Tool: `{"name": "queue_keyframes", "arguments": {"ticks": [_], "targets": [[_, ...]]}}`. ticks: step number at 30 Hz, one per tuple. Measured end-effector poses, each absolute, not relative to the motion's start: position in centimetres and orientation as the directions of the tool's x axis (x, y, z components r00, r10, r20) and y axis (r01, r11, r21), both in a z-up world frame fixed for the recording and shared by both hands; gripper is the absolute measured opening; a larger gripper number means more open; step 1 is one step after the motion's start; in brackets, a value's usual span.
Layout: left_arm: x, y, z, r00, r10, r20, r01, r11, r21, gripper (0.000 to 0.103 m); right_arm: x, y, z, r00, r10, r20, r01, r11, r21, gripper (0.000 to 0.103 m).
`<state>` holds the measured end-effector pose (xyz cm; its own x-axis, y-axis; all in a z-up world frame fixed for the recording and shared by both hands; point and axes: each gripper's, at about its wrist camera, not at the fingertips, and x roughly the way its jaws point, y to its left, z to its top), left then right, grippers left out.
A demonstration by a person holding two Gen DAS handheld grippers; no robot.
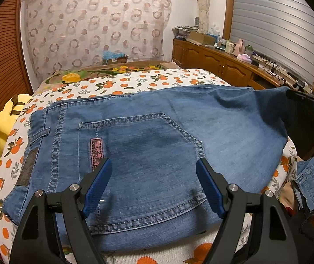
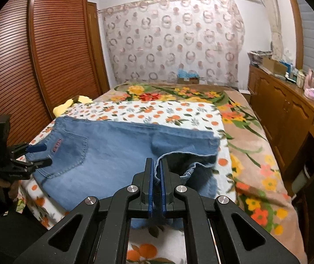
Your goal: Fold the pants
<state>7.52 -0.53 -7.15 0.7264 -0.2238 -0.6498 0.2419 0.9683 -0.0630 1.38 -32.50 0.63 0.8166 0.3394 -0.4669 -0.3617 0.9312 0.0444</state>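
The blue jeans (image 2: 104,151) lie flat on the orange-print blanket (image 2: 157,113) covering the bed, waistband toward the louvred wardrobe (image 2: 47,50). The right gripper (image 2: 156,182) is clamped tight on the frayed hem of the leg end, lifted off the blanket. The left gripper (image 1: 153,187) hovers wide open over the back pocket (image 1: 139,145), holding nothing. To fold cleanly, carry the hem toward the waistband, keeping the denim taut and edges aligned.
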Motion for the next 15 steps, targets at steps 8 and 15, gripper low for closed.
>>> {"name": "queue_keyframes", "arguments": {"ticks": [8,15], "targets": [[7.1,0.4,-6.4,0.742,-0.211,-0.636,0.224,0.973,-0.062,0.080,2.5,-29.2,2.5,0.806,0.418,-0.419,-0.460,0.888,-0.001,0.005],[6.7,2.2,-5.7,0.762,-0.190,-0.619,0.189,0.980,-0.068,0.080,4.6,-24.5,4.0,0.772,0.496,-0.398,-0.557,0.829,-0.047,0.005]]}}
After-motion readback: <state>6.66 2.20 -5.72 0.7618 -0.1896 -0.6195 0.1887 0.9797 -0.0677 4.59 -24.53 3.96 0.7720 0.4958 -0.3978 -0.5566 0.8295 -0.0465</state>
